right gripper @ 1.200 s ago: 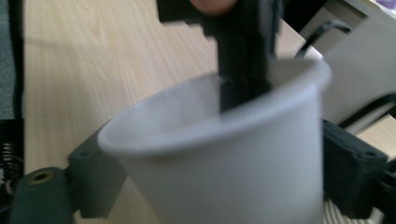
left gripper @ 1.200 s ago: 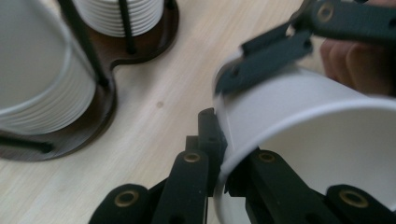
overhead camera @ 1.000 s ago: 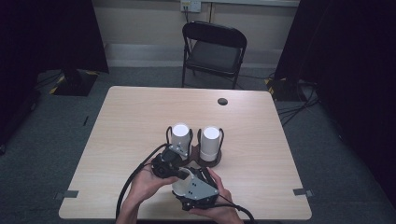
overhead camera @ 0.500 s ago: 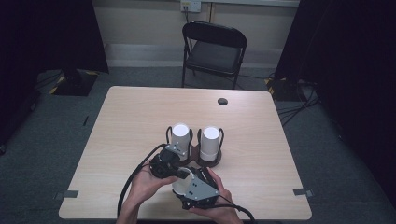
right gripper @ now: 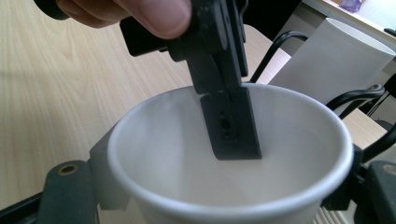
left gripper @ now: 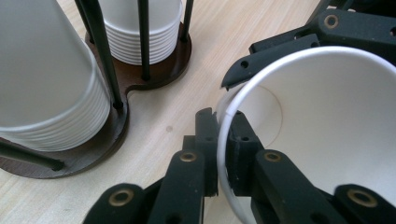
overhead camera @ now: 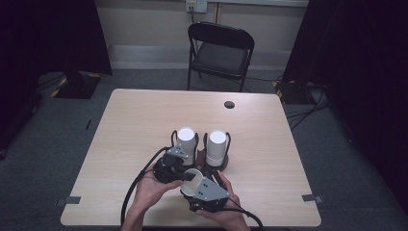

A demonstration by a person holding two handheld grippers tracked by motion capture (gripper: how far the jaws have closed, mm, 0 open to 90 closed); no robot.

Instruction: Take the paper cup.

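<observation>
Near the table's point(overhead camera: 120, 125) front edge, the left gripper point(left gripper: 223, 156) pinched the rim of a white paper cup point(right gripper: 233, 158), one jaw inside. To its right, the right gripper point(overhead camera: 204, 191) cradled that cup's body. Its jaws had just been closing around it, so the handover looked unfinished, with the wire cup rack point(overhead camera: 199, 159) just behind.

chair point(overhead camera: 220, 50) behind table point(overhead camera: 144, 120) | table hole point(overhead camera: 229, 104) | wall socket point(overhead camera: 196, 6)

Two cup stacks point(overhead camera: 186, 142) stand side by side in a holder point(overhead camera: 225, 162) mid-surface point(overhead camera: 134, 125); a loose cup point(overhead camera: 193, 177) lies before them; a chair point(overhead camera: 220, 53) behind.
</observation>
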